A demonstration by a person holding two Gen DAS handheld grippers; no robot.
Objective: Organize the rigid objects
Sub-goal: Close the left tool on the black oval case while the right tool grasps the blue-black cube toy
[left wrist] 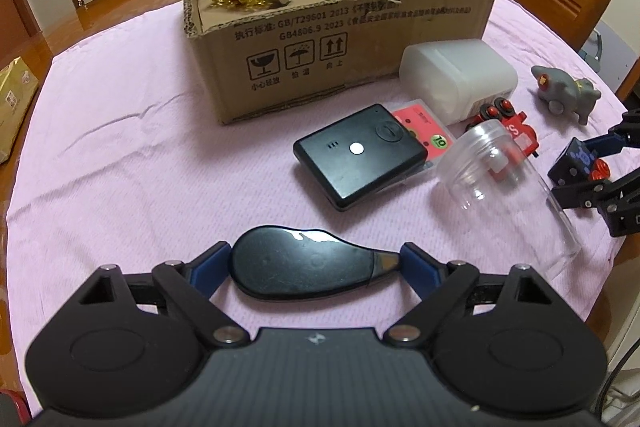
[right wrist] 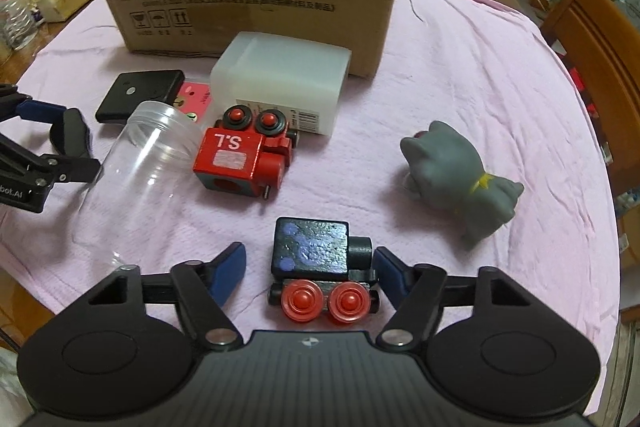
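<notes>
left hand-held gripper (left wrist: 316,263) clamps the black teardrop gadget (left wrist: 308,263).

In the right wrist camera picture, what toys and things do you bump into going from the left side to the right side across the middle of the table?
Left tongs → clear plastic jar → red toy train → grey cat figure.

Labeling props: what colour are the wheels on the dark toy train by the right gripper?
Red wheels; clearest in the right wrist view.
</notes>
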